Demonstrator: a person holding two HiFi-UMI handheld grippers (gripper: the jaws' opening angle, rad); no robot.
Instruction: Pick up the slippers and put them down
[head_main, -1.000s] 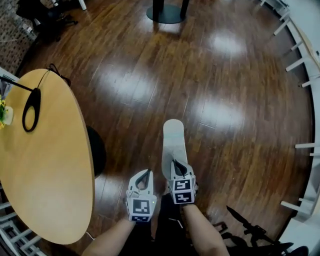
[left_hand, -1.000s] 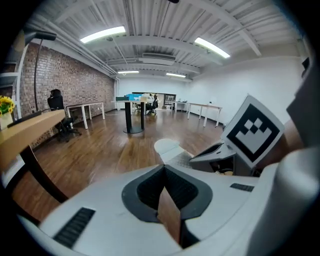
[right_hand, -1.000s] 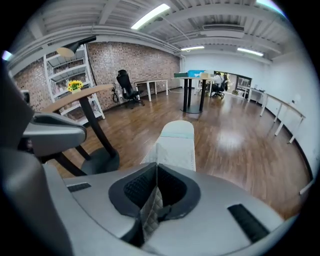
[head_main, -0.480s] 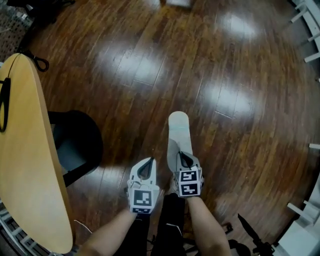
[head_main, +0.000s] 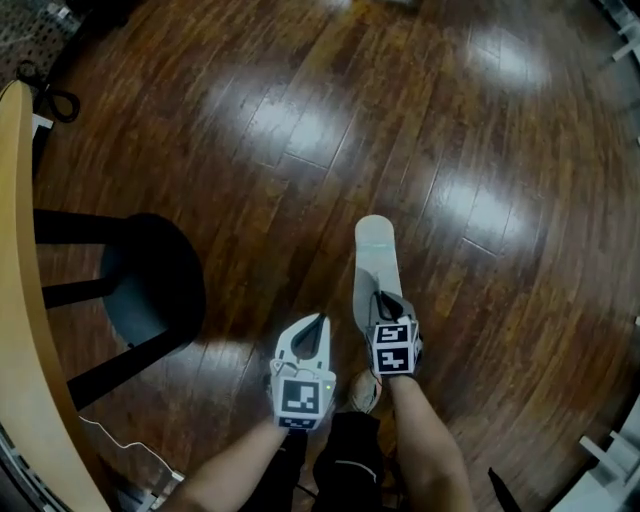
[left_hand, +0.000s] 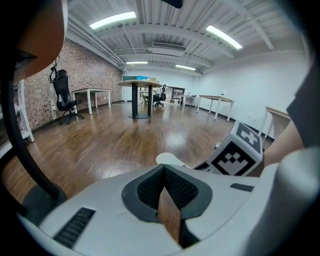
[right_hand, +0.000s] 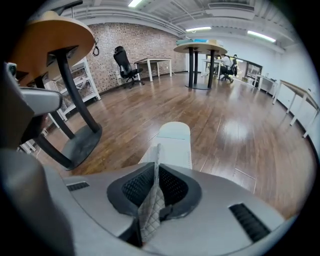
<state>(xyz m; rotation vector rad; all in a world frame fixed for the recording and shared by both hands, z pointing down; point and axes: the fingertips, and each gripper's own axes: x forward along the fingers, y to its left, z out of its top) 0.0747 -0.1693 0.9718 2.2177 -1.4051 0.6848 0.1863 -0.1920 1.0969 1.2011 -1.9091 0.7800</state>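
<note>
slipper (head_main: 374, 250) in opening jaws of right gripper (head_main: 386, 298) | left gripper (head_main: 321, 320) just left | table base (head_main: 150, 285) farther left

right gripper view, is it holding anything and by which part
The right gripper has a pale slipper by the thin quilted fabric edge at its near end. The jaws are opening, with that fabric between them.

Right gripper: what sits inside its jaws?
A fold of quilted fabric from the pale slipper stands between the jaws of the right gripper, which are opening. The gripper's body covers the slipper's near end, so how the fold joins it is unseen.
</note>
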